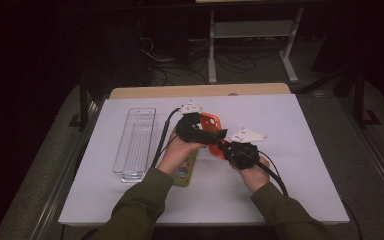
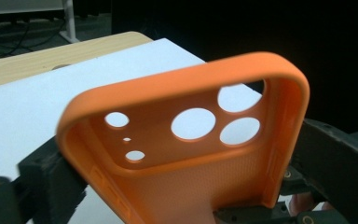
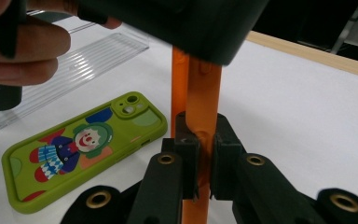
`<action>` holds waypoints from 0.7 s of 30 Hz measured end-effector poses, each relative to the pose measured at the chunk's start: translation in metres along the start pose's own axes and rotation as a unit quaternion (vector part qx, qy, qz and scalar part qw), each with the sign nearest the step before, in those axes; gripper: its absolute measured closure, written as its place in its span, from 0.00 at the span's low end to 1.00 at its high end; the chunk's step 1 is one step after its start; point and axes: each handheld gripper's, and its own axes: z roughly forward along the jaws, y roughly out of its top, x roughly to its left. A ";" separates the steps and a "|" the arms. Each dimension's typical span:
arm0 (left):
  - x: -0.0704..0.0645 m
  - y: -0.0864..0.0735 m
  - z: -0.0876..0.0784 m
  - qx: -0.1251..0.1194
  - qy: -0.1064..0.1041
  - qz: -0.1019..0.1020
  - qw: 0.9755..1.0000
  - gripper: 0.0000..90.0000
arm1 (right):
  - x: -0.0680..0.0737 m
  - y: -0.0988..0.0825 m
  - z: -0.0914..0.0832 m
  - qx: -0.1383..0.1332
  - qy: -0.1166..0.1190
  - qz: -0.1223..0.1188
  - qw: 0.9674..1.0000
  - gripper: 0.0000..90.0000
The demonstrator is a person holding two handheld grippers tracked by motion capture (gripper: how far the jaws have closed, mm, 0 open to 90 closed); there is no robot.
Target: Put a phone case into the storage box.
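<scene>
The orange phone case (image 1: pixel 211 126) is held up in the air above the middle of the white worktop (image 1: pixel 290 150), between the two hands. It stands on its edge, and the camera holes are at its far end.

The right tool (image 3: pixel 199 158) is closed on the case. In the right gripper view its two black jaws press on the thin wall of the case from both sides, so the case stands upright between them. In the high view this tool (image 1: pixel 230 149) comes to the case from the near right side.

The left tool (image 1: pixel 215 134) is at the other part of the case. In the left gripper view the case (image 2: pixel 186 140) shows its inner side, and one black jaw stands at each long side of it. The jaws are wide apart around the width of the case. Whether they really press on it or only stand beside it, I cannot tell.

On the worktop under the left hand (image 1: pixel 176 152) lies a green phone case (image 3: pixel 81 147) with a clown picture on it, flat, with the picture up. Further to the left a clear plastic tray (image 1: pixel 135 142) lies on the worktop, just beside the green case but apart from it.
</scene>
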 end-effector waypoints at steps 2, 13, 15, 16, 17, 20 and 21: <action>0.000 0.001 -0.001 0.000 0.001 -0.005 1.000 0.06 | 0.000 -0.001 0.001 0.002 -0.001 -0.003 1.000 0.92; 0.002 0.002 -0.004 -0.007 0.001 -0.013 1.000 0.16 | 0.004 -0.002 0.002 0.007 -0.004 -0.017 1.000 0.92; 0.001 0.002 -0.004 -0.006 0.001 -0.010 1.000 0.17 | 0.004 -0.002 0.002 0.007 -0.004 -0.018 1.000 0.91; 0.002 0.002 -0.004 -0.006 0.000 -0.009 1.000 0.17 | 0.004 -0.002 0.002 0.008 -0.004 -0.018 1.000 0.91; 0.001 0.002 -0.004 -0.006 0.000 -0.009 1.000 0.17 | 0.004 -0.002 0.003 0.008 -0.004 -0.018 1.000 0.91; 0.001 0.002 -0.004 -0.005 -0.001 -0.007 1.000 0.17 | 0.004 -0.002 0.003 0.010 -0.004 -0.022 1.000 0.90; 0.000 0.002 -0.003 -0.005 0.000 -0.004 1.000 0.18 | 0.004 -0.002 0.003 0.011 -0.003 -0.021 1.000 0.89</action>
